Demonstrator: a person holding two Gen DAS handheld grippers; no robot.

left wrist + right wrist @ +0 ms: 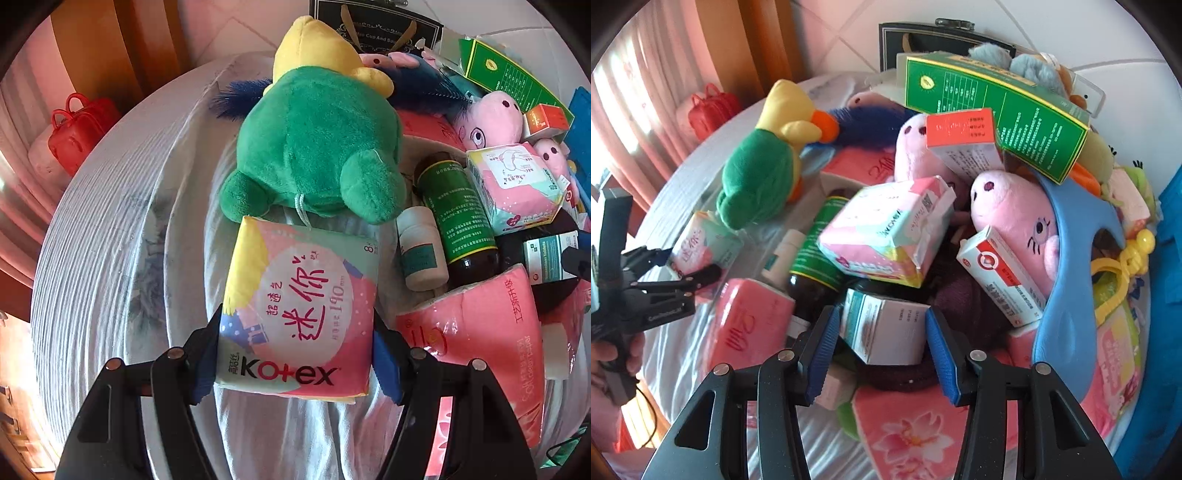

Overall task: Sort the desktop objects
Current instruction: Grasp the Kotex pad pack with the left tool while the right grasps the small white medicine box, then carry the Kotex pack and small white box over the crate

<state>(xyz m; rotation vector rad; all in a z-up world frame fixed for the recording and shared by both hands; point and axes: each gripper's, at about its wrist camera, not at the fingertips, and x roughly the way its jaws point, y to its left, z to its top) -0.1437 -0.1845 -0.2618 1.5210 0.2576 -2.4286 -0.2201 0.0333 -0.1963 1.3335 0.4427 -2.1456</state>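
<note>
Left gripper: fingers clamped on a Kotex pad pack, blue pads pressing both side edges. Pack front reads "Kotex" in black and red, large red Chinese characters and "190" beside them (the small print is too fine to read). The pack sits at the near edge of the pile, just below a green and yellow plush duck lying on the white cloth of the round tabletop.

Right gripper: a small white and teal medicine box sits between the blue fingers. The left one touches the box's corner; whether the right one presses I cannot tell, so the grip is unsettled. Box print is blurred.

Around the box, in the right wrist view:
- a second pad pack, tilted on top of a dark bottle with a green label
- a red and white carton leaning on a pink plush pig
- a long green box across the back of the pile, an orange and white box in front of it
- a pink tissue pack at left
- a blue plastic piece curving around the pig

A black gift bag behind reads "Cup And Sau…" (partly hidden).
</note>
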